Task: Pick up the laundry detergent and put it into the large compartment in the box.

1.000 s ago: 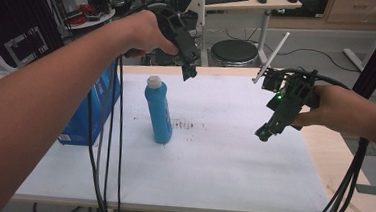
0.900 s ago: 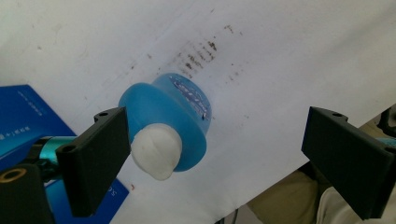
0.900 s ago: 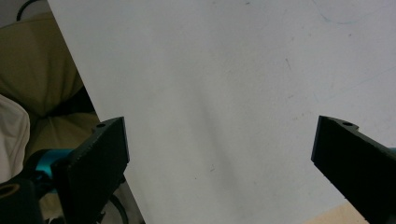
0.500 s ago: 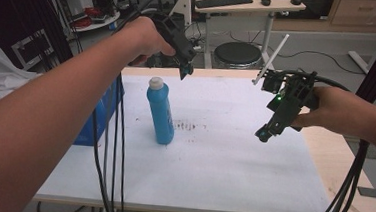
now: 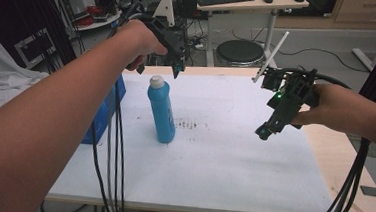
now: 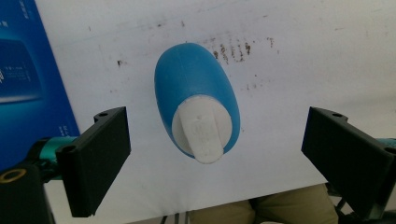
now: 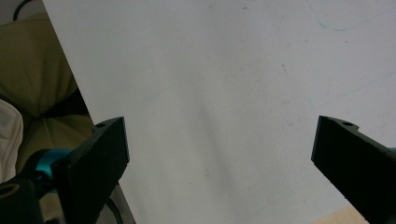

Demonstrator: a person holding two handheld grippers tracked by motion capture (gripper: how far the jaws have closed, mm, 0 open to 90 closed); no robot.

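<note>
Left gripper (image 6: 215,154) gapes above the blue bottle (image 5: 161,110) — white mat (image 5: 232,154) bare rightward.

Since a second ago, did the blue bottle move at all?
No. The blue bottle stands upright in the same spot, just left of the dark smudges on the white table.

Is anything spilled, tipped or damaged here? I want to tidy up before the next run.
Nothing is tipped: the blue bottle stands upright with its white cap on. The one oddity is a patch of small dark marks on the white table sheet right beside the bottle.
</note>
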